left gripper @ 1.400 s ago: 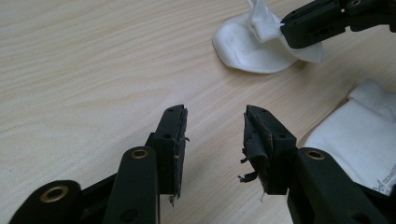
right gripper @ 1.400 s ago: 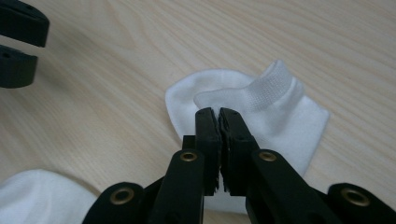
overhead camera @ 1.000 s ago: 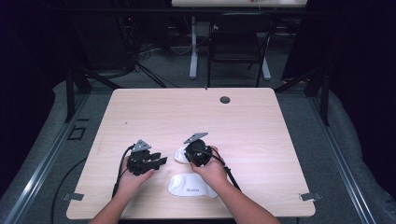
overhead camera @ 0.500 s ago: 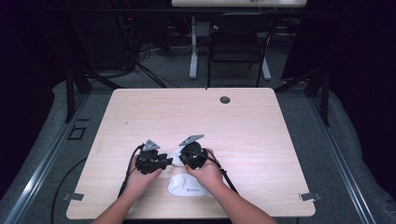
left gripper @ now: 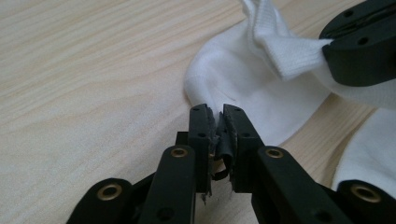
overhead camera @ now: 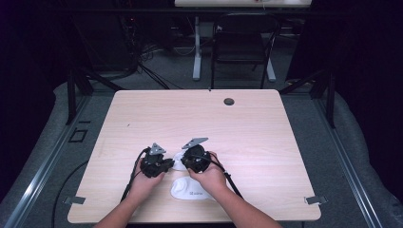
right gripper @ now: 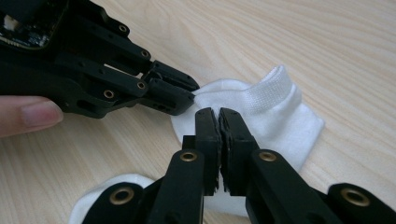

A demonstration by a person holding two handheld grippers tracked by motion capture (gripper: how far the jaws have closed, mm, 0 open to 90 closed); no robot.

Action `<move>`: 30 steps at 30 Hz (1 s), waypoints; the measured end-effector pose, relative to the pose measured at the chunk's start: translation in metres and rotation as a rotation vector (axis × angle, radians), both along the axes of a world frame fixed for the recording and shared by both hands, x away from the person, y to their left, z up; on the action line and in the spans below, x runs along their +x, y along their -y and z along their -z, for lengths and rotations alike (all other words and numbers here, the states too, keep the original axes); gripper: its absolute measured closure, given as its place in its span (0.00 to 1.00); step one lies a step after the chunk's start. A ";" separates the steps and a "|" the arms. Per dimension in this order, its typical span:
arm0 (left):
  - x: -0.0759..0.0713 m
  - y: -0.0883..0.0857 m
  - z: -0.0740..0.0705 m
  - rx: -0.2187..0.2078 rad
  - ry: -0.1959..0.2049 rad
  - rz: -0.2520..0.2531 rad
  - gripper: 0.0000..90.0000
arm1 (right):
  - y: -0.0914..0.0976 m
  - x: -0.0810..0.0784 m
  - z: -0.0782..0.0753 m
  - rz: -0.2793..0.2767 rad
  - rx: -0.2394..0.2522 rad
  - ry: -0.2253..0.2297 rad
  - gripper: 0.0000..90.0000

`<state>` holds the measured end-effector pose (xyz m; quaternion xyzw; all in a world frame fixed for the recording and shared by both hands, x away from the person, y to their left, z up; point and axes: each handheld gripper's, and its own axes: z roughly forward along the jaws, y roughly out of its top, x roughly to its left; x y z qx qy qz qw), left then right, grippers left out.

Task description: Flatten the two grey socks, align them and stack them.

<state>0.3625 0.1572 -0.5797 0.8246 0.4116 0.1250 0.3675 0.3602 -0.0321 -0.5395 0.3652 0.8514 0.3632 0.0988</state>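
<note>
SCENE: lower centre of the high view, left gripper [overhead camera: 167, 164] and right gripper [overhead camera: 187, 160] each pinch an edge of the white sock [left gripper: 243, 70], left jaws just closing | RISK: thin bites, fabric may slip free when pulled | second sock [overhead camera: 187, 189] nearby may snag.

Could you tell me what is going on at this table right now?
A person holds a gripper in each hand over a white sock on the wooden table. The right gripper is shut on the sock's edge. The left gripper has just been closing on the sock's opposite edge and now pinches it. A second white sock lies flat nearer the person, beside the right hand.
</note>
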 end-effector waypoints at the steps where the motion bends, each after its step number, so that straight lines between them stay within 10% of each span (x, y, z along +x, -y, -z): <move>1: -0.001 0.000 0.000 0.001 0.000 0.000 0.93 | 0.001 0.000 -0.001 0.001 0.003 0.002 0.97; 30: -0.001 -0.002 0.000 -0.012 -0.008 -0.017 0.97 | 0.070 -0.005 -0.001 0.107 0.038 0.034 0.97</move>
